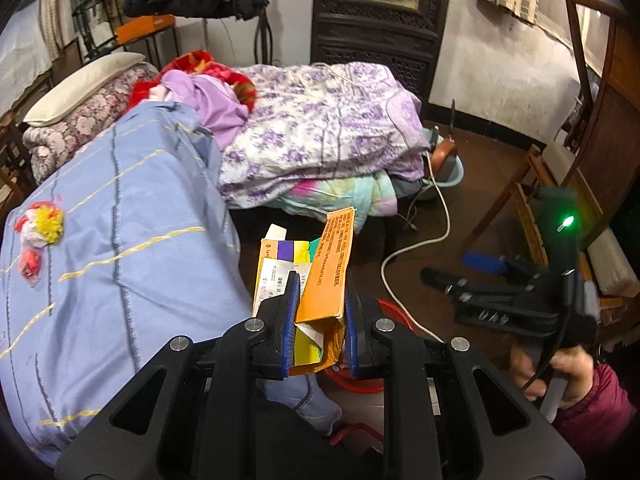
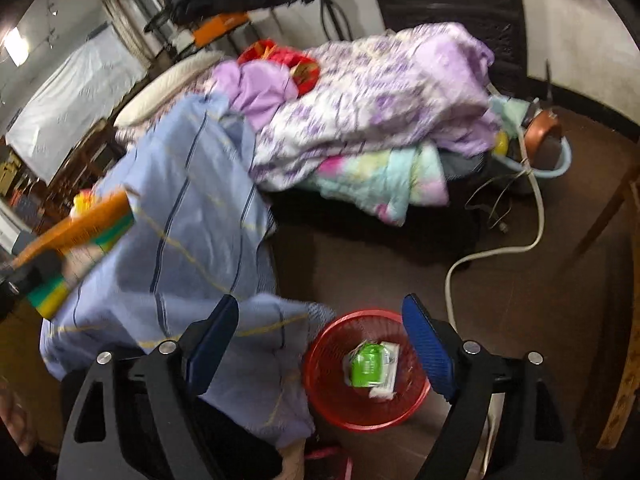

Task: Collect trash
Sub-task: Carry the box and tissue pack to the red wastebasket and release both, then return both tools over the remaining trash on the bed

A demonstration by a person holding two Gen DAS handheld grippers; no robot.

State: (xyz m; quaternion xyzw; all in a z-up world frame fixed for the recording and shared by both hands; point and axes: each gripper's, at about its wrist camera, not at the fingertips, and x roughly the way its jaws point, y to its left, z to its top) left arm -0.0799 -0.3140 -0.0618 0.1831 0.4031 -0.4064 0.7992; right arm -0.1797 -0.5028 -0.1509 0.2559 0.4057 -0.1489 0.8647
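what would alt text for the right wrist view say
The open right gripper hangs over a red mesh bin holding a green packet, beside a blue bedsheet and a white cable on dark floor.

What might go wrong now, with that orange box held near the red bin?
The left gripper pinches the torn orange box with loose flaps, so it may slip or snag on release. The blue bedsheet hangs beside the red bin, so the box could land on cloth. The white cable lies on the floor near the bin, a possible snag.
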